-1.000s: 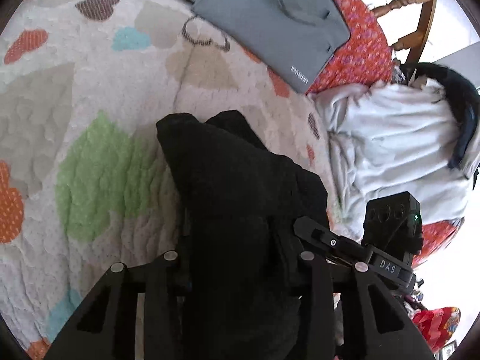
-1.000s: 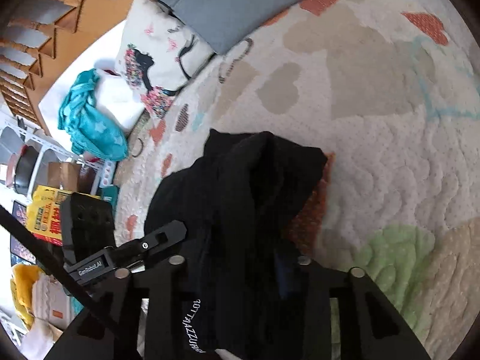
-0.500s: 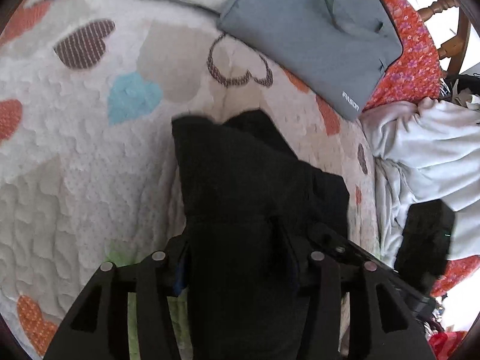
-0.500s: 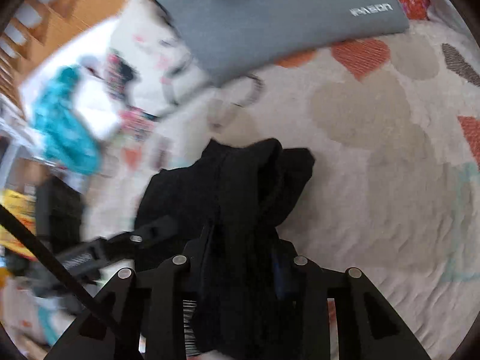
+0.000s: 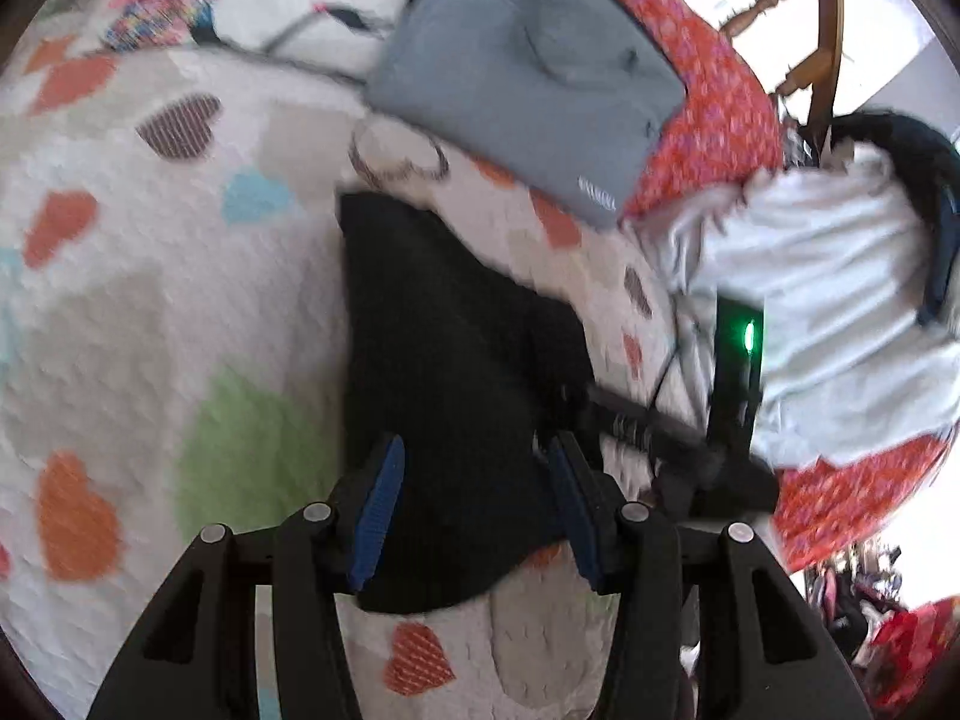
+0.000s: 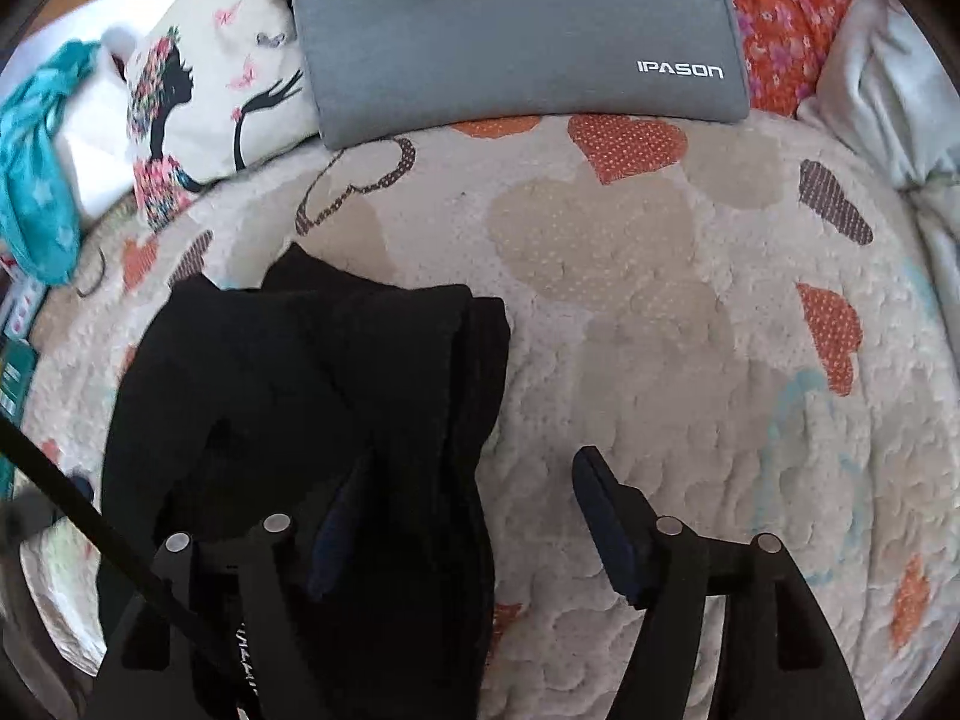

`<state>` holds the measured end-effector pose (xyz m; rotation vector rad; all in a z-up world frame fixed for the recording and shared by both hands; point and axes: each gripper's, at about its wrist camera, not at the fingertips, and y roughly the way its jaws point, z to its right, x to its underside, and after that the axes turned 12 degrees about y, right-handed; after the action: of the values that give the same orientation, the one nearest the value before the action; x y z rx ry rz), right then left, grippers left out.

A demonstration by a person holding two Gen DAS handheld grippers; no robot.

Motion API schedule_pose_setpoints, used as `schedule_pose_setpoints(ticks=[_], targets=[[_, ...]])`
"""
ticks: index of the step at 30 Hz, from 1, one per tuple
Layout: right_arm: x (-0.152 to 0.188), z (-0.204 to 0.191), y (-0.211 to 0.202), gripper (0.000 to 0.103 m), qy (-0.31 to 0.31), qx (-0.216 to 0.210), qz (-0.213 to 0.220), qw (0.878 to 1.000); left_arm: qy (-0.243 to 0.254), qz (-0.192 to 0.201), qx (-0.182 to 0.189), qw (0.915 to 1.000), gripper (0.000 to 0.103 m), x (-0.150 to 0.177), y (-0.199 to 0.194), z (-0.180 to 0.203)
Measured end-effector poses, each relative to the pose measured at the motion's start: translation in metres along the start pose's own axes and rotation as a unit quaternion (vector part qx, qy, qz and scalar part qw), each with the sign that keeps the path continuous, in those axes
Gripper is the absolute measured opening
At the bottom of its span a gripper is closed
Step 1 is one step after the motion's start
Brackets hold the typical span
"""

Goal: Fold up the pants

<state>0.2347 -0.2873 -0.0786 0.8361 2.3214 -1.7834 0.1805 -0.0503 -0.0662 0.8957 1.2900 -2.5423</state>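
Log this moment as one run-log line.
step: fold pants | left gripper: open over pants | right gripper: open, just released | pants: folded on quilt

Motion blur is smearing the left wrist view, so the lettering on the gray bag (image 5: 528, 72) is staying unreadable. The black pants (image 6: 312, 420) are running off the right view's lower edge, perhaps bunched there.

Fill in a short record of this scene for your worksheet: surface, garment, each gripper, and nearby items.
surface: white quilted bedspread with coloured hearts
garment: black fabric pants, bunched on the bedspread
left gripper: jaws apart, pants between the blue pads
right gripper: jaws just opened wide, pants by one pad only
nearby: grey fabric laptop sleeve; printed white pillow; pale crumpled garment
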Motion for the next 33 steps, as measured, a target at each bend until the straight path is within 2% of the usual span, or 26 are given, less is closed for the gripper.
schedule_pose_setpoints(ticks=[3,6,8,9,11,13,15,16,18,21,23,26,29,31,33], targets=[[-0.003,0.015,0.009,0.085,0.038,-0.015,-0.024,0.999,0.01,0.005,-0.031,0.9994,0.048,0.011,0.011,0.0],[-0.009,0.02,-0.001,0.083,0.063,-0.038,-0.037,0.997,-0.016,0.018,-0.023,0.9994,0.048,0.018,0.01,-0.011],[-0.014,0.011,-0.031,0.076,0.059,-0.033,0.012,0.998,-0.019,0.028,-0.028,0.999,0.048,0.026,0.01,-0.014],[-0.017,0.003,-0.047,0.076,0.051,-0.04,0.036,0.997,-0.016,0.036,-0.033,0.9987,0.048,0.029,0.011,-0.013],[-0.025,-0.017,-0.066,0.075,0.042,-0.095,0.04,0.994,-0.009,0.046,-0.046,0.9979,0.05,0.033,0.012,-0.008],[-0.033,-0.046,-0.068,0.075,0.023,-0.162,0.005,0.986,0.0,0.052,-0.057,0.997,0.053,0.034,0.013,-0.002],[-0.038,-0.079,-0.049,0.075,0.008,-0.23,-0.066,0.971,0.007,0.058,-0.063,0.9963,0.056,0.036,0.015,0.002],[-0.04,-0.093,-0.035,0.075,0.002,-0.246,-0.1,0.964,0.009,0.06,-0.064,0.9961,0.056,0.036,0.015,0.003],[-0.043,-0.119,0.005,0.075,-0.018,-0.251,-0.161,0.954,0.009,0.065,-0.063,0.9959,0.056,0.038,0.015,0.002],[-0.051,-0.132,0.067,0.074,0.007,-0.214,-0.206,0.955,0.004,0.07,-0.063,0.9955,0.056,0.04,0.013,-0.004],[-0.062,-0.13,0.091,0.066,0.037,-0.194,-0.198,0.96,-0.001,0.071,-0.057,0.9958,0.056,0.04,0.013,-0.008],[-0.078,-0.128,0.089,0.066,0.074,-0.191,-0.162,0.965,-0.006,0.067,-0.041,0.9969,0.057,0.038,0.009,-0.013],[-0.085,-0.121,0.043,0.067,0.077,-0.236,-0.112,0.962,-0.025,0.061,-0.029,0.9974,0.057,0.041,-0.004,-0.019],[-0.077,-0.108,0.004,0.068,0.07,-0.248,-0.085,0.963,-0.043,0.057,-0.033,0.9969,0.057,0.044,-0.017,-0.022],[-0.059,-0.09,-0.033,0.074,0.064,-0.244,-0.064,0.966,-0.057,0.05,-0.036,0.9965,0.057,0.051,-0.028,-0.022]])
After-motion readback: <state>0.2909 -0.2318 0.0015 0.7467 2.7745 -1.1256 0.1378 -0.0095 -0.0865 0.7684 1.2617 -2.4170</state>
